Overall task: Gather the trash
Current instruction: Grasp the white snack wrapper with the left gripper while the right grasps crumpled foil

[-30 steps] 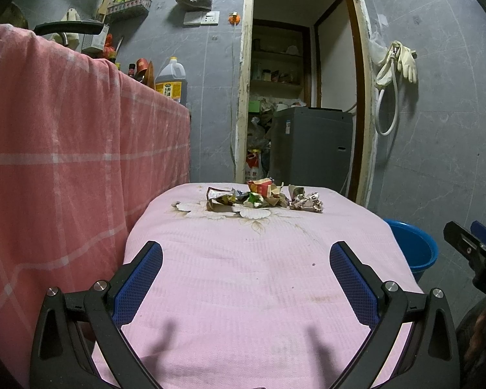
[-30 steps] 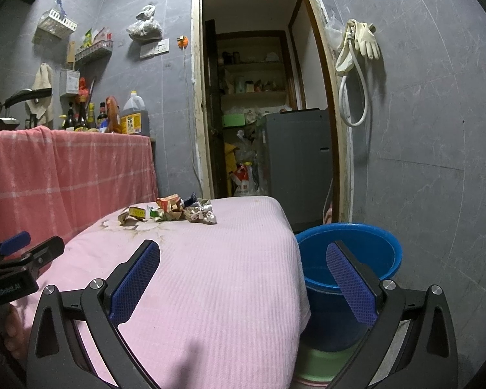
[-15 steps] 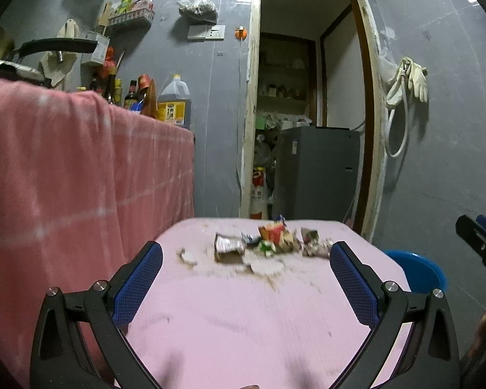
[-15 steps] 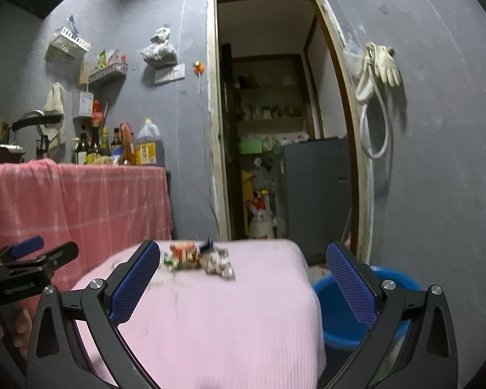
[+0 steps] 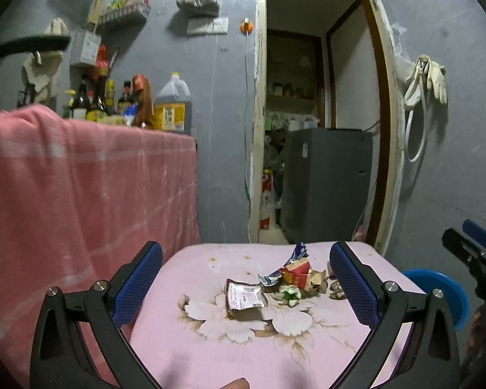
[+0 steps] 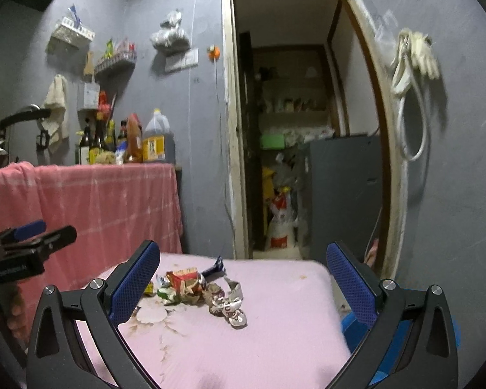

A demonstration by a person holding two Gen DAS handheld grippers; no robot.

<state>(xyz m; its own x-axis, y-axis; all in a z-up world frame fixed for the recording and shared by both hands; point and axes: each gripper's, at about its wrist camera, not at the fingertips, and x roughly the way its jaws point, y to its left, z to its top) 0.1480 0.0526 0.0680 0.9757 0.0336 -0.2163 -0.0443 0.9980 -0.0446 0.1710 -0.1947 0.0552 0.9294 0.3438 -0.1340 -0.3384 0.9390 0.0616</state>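
Observation:
A pile of crumpled trash (image 5: 282, 287) lies near the far end of a pink cloth-covered table (image 5: 210, 350); it holds a flat silver packet (image 5: 245, 296), a red carton (image 5: 295, 274) and foil wrappers. The pile also shows in the right wrist view (image 6: 197, 290). My left gripper (image 5: 246, 283) is open and empty, its jaws standing either side of the pile, short of it. My right gripper (image 6: 243, 282) is open and empty, also framing the pile. A blue bucket (image 5: 444, 291) stands on the floor to the table's right.
A pink-draped counter (image 5: 81, 194) with bottles (image 5: 113, 100) stands at the left. An open doorway (image 5: 317, 129) with a grey appliance (image 5: 327, 181) lies beyond the table. Gloves and a hose (image 5: 424, 90) hang on the right wall.
Both grippers have moved forward over the table toward the trash pile, which now looks closer and lies between their jaws. Both stay open.

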